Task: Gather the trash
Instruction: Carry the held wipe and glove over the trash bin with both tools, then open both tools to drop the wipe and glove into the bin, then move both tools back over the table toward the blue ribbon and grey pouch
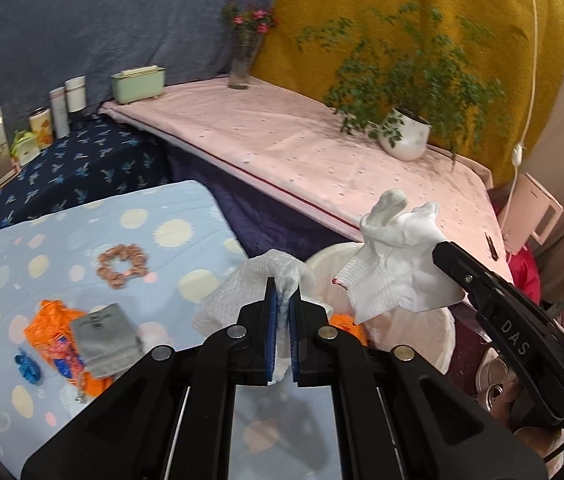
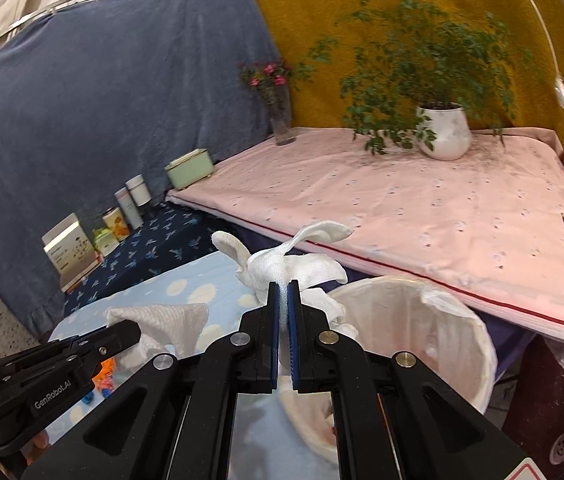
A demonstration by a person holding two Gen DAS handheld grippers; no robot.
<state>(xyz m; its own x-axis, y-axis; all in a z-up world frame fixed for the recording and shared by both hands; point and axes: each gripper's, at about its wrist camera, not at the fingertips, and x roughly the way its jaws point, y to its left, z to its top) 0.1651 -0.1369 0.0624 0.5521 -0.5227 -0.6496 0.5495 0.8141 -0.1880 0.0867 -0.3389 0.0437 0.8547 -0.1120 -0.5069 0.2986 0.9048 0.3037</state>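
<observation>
My left gripper is shut on a crumpled white paper towel, held above the edge of the dotted blue table. My right gripper is shut on a second crumpled white tissue, held just left of and above the white-lined trash bin. In the left wrist view the right gripper's tissue hangs over the bin. In the right wrist view the left gripper's towel shows at lower left. An orange plastic wrapper lies on the blue table.
On the blue table lie a grey folded cloth, a pink scrunchie and a small blue object. A pink-covered table carries a potted plant and a flower vase. Boxes and canisters line the back left. Cans lie beside the bin.
</observation>
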